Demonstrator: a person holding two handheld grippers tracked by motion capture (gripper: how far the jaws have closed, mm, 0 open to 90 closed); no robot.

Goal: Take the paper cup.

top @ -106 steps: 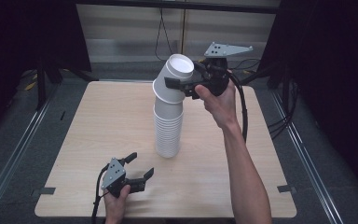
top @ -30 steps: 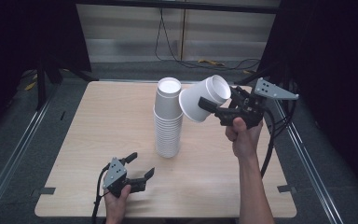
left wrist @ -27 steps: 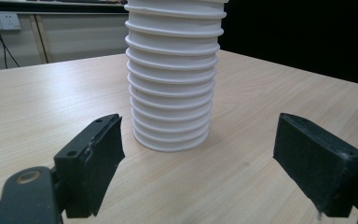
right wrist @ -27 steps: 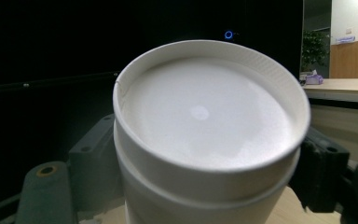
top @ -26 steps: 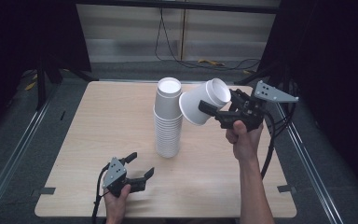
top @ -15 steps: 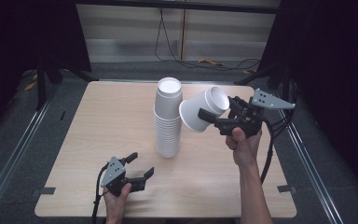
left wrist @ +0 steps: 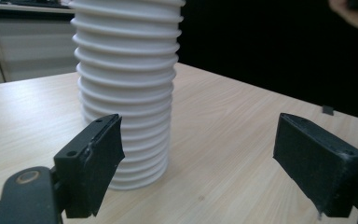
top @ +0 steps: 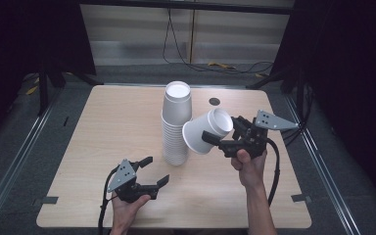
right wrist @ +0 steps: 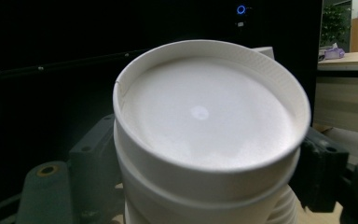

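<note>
Cup in right gripper has dropped lower beside stack.

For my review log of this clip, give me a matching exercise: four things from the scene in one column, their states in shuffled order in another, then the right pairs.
Things
1. cup stack
2. single cup
3. left gripper
4. right gripper

States
A. open, holding nothing, near the table's front edge
B. tilted, held above the table
C. shut on a cup
D. standing upside down on the table

Pairs: 1-D, 2-B, 3-A, 4-C
</note>
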